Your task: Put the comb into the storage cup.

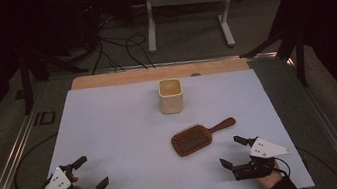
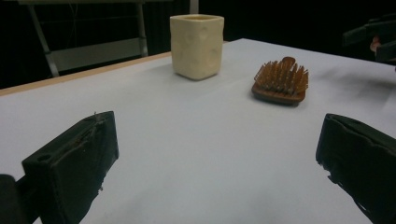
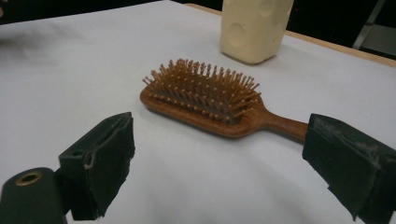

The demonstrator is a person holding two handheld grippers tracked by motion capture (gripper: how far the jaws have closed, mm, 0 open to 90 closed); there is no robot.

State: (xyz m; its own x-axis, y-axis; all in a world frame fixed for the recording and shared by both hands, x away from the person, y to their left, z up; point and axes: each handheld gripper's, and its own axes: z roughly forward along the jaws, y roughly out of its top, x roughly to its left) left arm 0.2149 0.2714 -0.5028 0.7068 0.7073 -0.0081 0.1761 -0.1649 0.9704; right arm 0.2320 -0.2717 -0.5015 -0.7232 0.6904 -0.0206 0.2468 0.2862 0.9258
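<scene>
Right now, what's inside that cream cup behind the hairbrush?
From above, the cream cup shows just its pale inner wall near the rim, nothing sticking out. The bottom is shadowed, so something small there can't be ruled out. The hairbrush lies bristles up in front of it, apart.

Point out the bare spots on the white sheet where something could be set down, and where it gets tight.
The widest bare stretch lies left of the cream cup, running down to the left gripper. The near strip between the two grippers is also bare, as is the far right corner beside the cup. It is tightest around the hairbrush, just ahead of the right gripper, whose jaws stand open.
</scene>
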